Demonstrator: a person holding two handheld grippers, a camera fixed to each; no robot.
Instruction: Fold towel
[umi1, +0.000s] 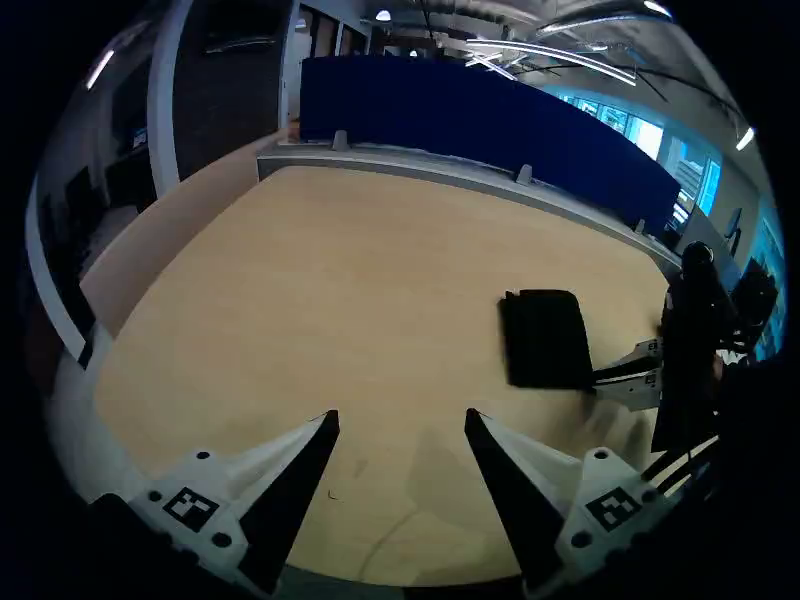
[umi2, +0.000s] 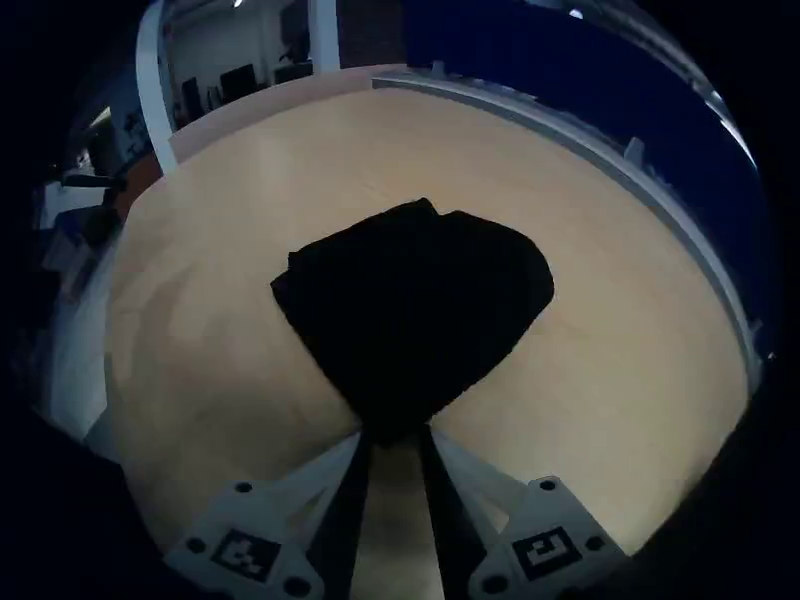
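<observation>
Towel (umi2: 420, 300), black and folded, lies on the pale wooden table (umi2: 620, 330) directly ahead of my right gripper (umi2: 395, 440). In the right gripper view, its two fingers are drawn close together and pinch the towel's nearest corner between their tips.

In the left gripper view, my left gripper (umi1: 400, 440) sits nearest, with its fingers spread wide over bare tabletop (umi1: 300, 300) and nothing between them. Farther off to the right, the towel (umi1: 545, 338) shows as a dark rectangle, with the right gripper (umi1: 625, 375) at its near edge. A blue partition (umi1: 480, 120) runs along the table's far side.
</observation>
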